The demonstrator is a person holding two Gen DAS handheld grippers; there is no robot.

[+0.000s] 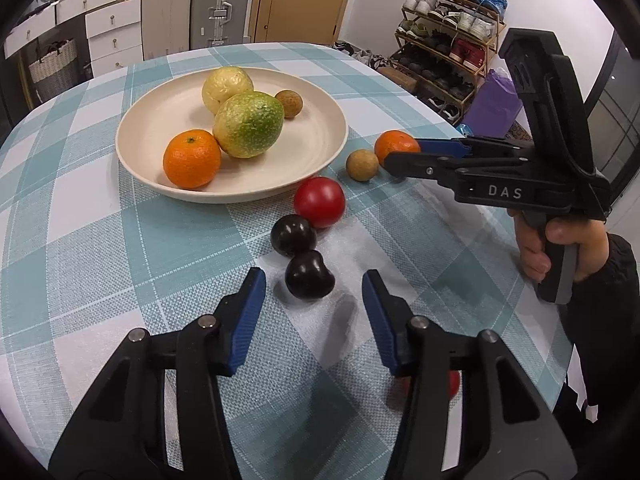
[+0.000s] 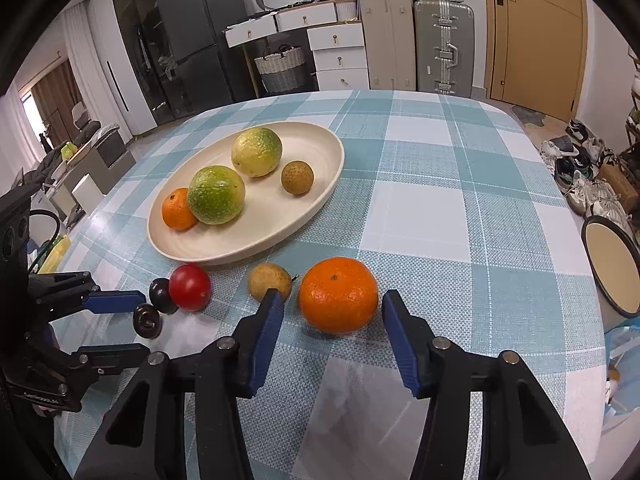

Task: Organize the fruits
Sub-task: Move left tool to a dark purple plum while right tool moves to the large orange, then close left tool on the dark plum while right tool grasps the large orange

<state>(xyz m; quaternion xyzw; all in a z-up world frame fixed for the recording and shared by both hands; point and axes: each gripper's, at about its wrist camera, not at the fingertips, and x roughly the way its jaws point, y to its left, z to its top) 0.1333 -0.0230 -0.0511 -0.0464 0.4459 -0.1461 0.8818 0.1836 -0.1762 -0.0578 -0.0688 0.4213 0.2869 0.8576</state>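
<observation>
A cream plate (image 1: 320,120) (image 2: 320,152) holds a mandarin (image 1: 191,164), two green-yellow citrus (image 1: 249,125) and a small brown fruit (image 1: 289,104). On the cloth lie a red tomato (image 1: 319,201) (image 2: 189,287), two dark plums (image 1: 309,280) (image 1: 292,235), a brown fruit (image 1: 362,165) (image 2: 269,280) and a loose mandarin (image 1: 394,145) (image 2: 338,294). My left gripper (image 1: 314,286) (image 2: 142,322) is open around the nearer plum (image 2: 147,321). My right gripper (image 2: 332,304) (image 1: 404,156) is open around the loose mandarin.
The table wears a teal plaid cloth (image 1: 120,260). A further red fruit (image 1: 454,384) peeks from under my left gripper's right finger. A shoe rack (image 1: 448,40) stands beyond the table's right side. A round stool (image 2: 612,268) sits right of the table.
</observation>
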